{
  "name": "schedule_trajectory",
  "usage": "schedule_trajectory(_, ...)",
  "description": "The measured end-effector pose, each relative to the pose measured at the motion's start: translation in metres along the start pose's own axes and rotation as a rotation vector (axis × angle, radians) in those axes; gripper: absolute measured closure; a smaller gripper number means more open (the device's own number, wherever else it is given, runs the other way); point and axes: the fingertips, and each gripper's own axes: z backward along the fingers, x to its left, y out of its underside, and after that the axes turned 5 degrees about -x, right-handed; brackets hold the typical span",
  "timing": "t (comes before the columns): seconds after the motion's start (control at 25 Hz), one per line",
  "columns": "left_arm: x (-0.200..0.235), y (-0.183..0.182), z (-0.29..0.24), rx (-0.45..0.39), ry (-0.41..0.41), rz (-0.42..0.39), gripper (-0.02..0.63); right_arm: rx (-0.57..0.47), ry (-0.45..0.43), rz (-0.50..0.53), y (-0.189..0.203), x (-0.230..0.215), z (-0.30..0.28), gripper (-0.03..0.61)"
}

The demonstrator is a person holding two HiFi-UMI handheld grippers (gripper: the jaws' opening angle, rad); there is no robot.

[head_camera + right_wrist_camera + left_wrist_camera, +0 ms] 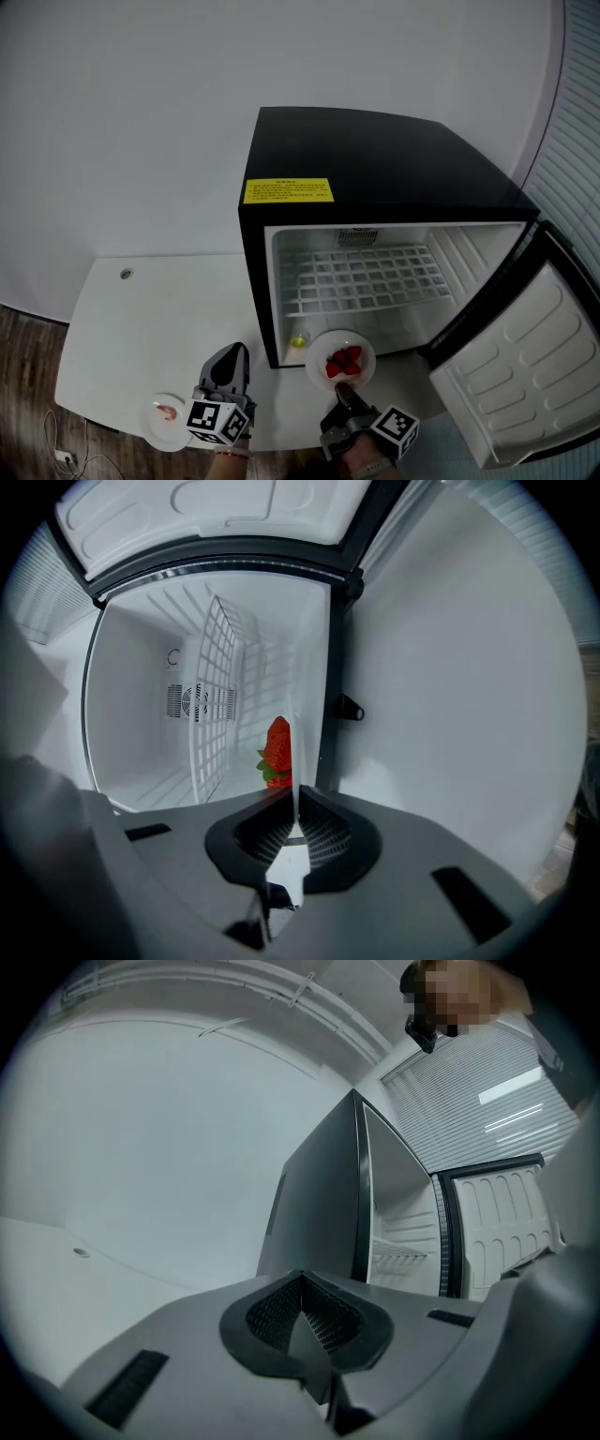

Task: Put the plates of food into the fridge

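White round plate of red strawberries (317, 367) at the black mini fridge's (375, 150) open mouth, right gripper (343, 392) clamped on its rim. Small yellow item (298, 341) just inside, unidentifiable. Left gripper (236, 352) closed, empty, left of fridge, partly hiding second white plate (163, 432).

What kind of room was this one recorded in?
Probably a staged test room, not a home kitchen: a black mini fridge stands open on a white table against a bare white wall, with window blinds at the right.
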Motion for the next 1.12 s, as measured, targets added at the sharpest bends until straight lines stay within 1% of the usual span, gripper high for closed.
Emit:
schedule_trajectory(0.4,0.009,0.008,-0.023,0.000,-0.010,-0.013,0.607,-0.019,-0.010,-0.019,-0.027,0.006,-0.041,0.561)
schedule_trajectory(0.88,0.012,0.015,-0.033,0.005,-0.029,-0.009,0.607,-0.006,0.009,-0.053,-0.039,0.007,-0.078,0.561)
schedule_trajectory(1.0,0.013,0.012,-0.035,0.000,-0.037,-0.006,0.607,0.001,0.022,-0.051,-0.042,0.010,-0.085,0.561)
schedule_trajectory(1.12,0.014,0.011,-0.036,-0.004,-0.041,-0.002,0.607,0.017,0.057,-0.029,-0.045,0.010,-0.090,0.561)
